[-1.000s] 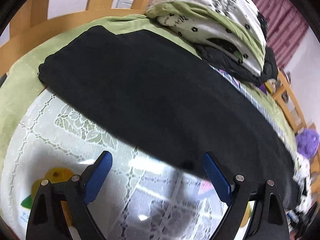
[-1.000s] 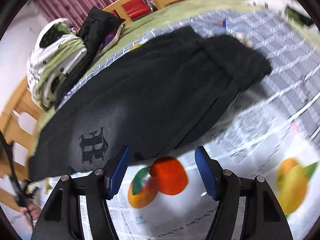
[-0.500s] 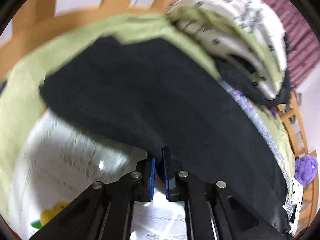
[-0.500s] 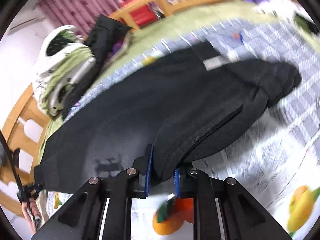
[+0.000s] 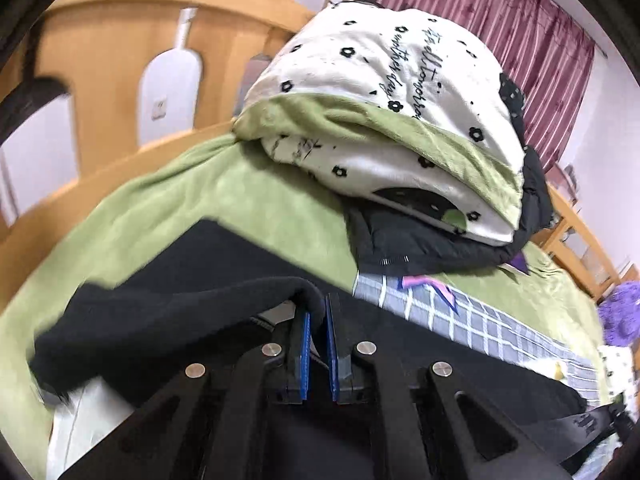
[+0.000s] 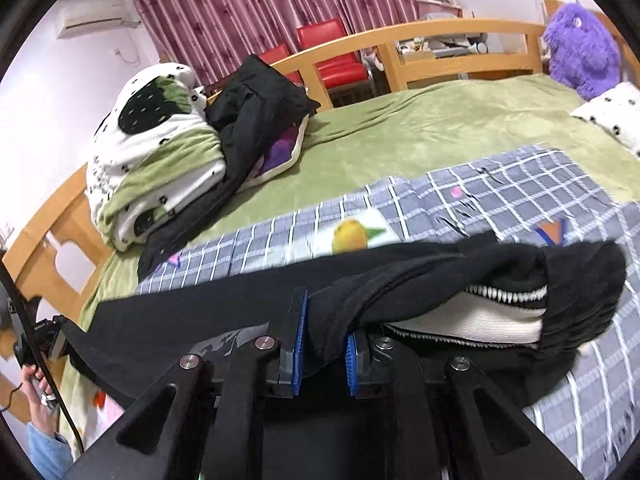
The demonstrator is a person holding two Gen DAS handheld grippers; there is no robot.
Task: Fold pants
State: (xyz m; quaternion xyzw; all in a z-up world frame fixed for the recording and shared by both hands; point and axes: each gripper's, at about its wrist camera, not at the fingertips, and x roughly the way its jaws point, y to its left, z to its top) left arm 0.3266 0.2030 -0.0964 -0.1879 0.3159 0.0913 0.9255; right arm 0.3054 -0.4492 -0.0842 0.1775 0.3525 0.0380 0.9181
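Black pants (image 5: 168,312) lie across the bed, their near edge lifted off the cloth. My left gripper (image 5: 318,332) is shut on a thin fold of that edge, which drapes away to the left. In the right wrist view my right gripper (image 6: 323,340) is shut on a thick bunch of the pants (image 6: 440,280). The waist end hangs to the right, showing a white lining with a zipper (image 6: 500,294). A grey print on the pants (image 6: 224,340) shows just left of the right fingers.
A grey checked cloth (image 6: 520,184) covers the green bedspread (image 6: 420,124) under the pants. A folded white and green quilt (image 5: 392,120) and a black jacket (image 6: 256,108) are piled at the head. A purple plush toy (image 6: 580,48) sits far right. A hand (image 6: 36,384) holds the other gripper at lower left.
Both grippers went from open over the pants' near edge to shut on it. They then lifted the fabric and carried it away from me, across the bed.
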